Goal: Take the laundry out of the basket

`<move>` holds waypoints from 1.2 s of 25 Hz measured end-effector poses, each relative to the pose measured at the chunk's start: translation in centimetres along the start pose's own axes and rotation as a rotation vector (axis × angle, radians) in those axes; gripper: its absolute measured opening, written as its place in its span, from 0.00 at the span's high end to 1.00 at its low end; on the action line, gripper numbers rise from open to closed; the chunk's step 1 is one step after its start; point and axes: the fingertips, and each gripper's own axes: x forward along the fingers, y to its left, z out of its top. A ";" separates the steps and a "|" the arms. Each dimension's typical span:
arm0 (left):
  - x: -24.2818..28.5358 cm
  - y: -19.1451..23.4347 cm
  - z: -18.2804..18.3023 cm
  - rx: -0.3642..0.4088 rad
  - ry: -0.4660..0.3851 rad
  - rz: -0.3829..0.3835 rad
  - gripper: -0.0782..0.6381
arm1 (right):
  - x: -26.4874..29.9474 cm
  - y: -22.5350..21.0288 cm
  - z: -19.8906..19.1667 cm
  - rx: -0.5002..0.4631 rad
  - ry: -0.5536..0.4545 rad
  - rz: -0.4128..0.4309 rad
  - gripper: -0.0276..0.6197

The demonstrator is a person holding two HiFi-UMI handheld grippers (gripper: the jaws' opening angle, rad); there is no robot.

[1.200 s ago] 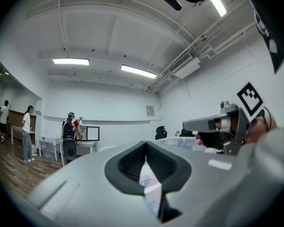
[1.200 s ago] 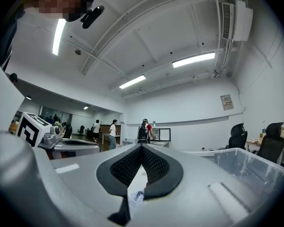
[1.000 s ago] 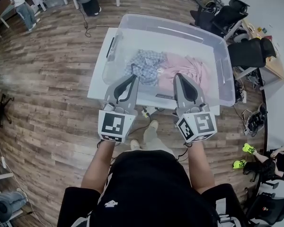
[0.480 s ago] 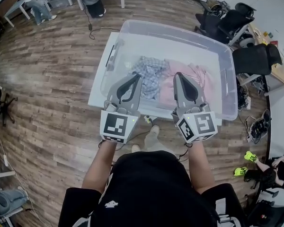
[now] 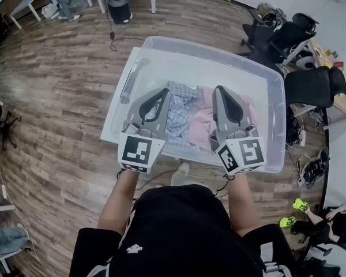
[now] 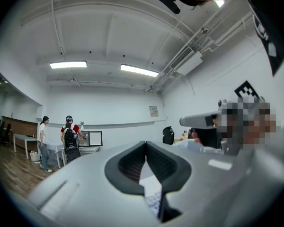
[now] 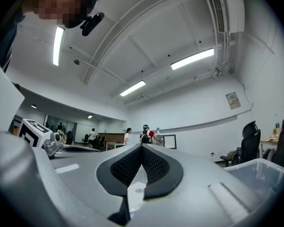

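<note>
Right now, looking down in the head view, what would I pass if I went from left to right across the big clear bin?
left gripper → checked shirt → pink cloth → right gripper → bin's right wall → black chair

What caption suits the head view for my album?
Both shut and empty, left gripper and right gripper hover over a clear bin holding a checked shirt and pink garment.

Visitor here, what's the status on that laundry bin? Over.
Both shut, empty: left tongs, right tongs, over the bin. All laundry inside, none gripped. Nothing in the way.
</note>
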 end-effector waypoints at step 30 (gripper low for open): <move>9.3 -0.1 -6.5 0.128 0.164 -0.310 0.88 | 7.4 -5.5 -4.1 0.058 0.068 0.000 0.96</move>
